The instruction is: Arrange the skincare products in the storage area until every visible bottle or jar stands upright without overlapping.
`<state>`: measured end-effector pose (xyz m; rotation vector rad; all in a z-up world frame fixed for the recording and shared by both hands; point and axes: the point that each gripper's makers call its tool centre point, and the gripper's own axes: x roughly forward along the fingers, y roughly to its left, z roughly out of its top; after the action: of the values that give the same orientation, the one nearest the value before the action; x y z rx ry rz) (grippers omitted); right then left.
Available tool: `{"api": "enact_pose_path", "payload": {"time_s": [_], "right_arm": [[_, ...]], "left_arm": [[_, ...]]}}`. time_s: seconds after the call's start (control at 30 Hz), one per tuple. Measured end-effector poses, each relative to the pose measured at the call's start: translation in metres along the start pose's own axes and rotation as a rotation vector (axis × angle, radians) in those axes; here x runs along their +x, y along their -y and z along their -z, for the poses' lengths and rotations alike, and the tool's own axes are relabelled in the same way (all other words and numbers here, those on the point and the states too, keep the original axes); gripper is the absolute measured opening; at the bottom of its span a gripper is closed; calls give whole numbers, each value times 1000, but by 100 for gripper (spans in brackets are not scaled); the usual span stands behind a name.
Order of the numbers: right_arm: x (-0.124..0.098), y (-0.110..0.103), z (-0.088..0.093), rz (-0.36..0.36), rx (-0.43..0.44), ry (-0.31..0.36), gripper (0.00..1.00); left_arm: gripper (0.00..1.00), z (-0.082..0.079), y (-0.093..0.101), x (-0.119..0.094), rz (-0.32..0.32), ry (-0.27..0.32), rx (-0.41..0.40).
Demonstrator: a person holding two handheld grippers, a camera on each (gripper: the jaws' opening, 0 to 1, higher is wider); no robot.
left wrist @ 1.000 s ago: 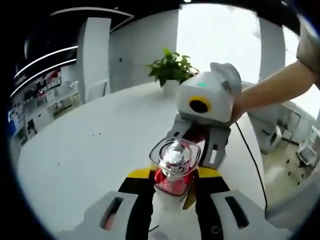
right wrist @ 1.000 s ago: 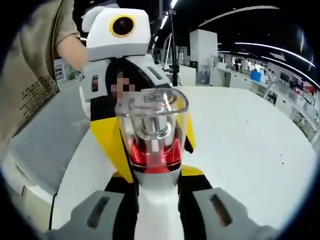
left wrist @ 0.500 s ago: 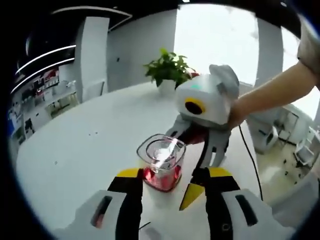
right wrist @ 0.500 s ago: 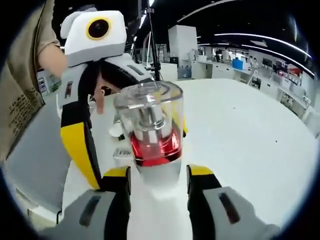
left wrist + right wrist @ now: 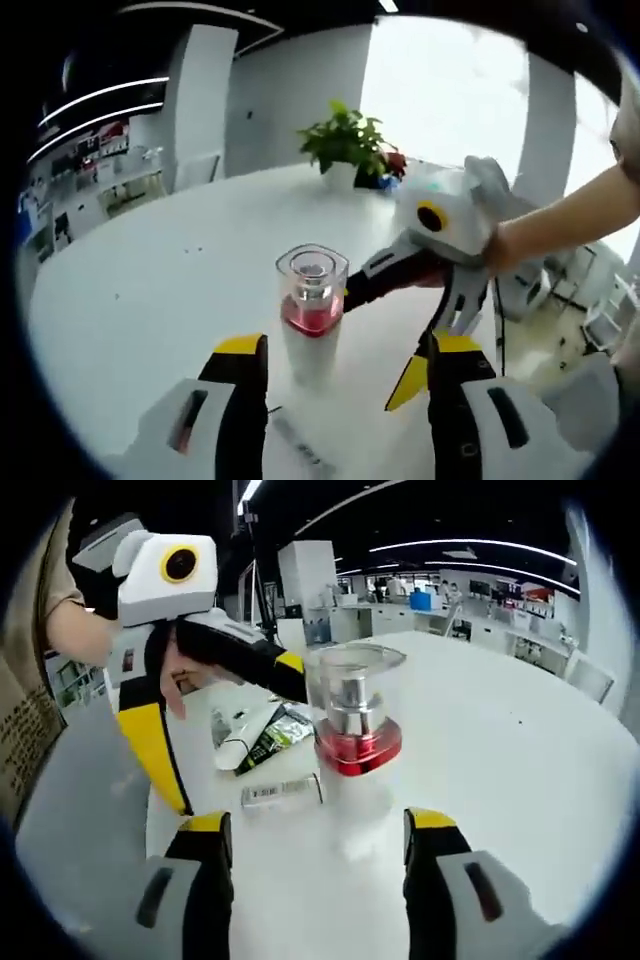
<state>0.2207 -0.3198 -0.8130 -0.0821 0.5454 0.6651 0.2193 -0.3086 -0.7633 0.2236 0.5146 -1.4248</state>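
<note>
I've let go of the pump bottle: a second ago both grippers clamped it, now left gripper and right gripper sit back from it, jaws apart. Bottle stands upright on the white table; flat tube beside it still needs righting.

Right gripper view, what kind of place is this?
Probably an open-plan office or showroom: a large white table, rows of desks under strip ceiling lights behind it, and a potted plant at the table's far end.

bottle upright on table, tubes beside
</note>
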Motion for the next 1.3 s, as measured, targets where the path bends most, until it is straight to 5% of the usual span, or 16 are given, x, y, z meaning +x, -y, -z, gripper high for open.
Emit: {"api": "enact_pose_path", "payload": {"time_s": [0.53,1.3], "right_arm": [[-22,-54,-19,96,112,71,87],[-41,-107,-22,202,224,131,99]], "left_arm": [[88,32,5,-86,-31,-15,-113],[96,97,-2,-197,-138,-5,-232]]}}
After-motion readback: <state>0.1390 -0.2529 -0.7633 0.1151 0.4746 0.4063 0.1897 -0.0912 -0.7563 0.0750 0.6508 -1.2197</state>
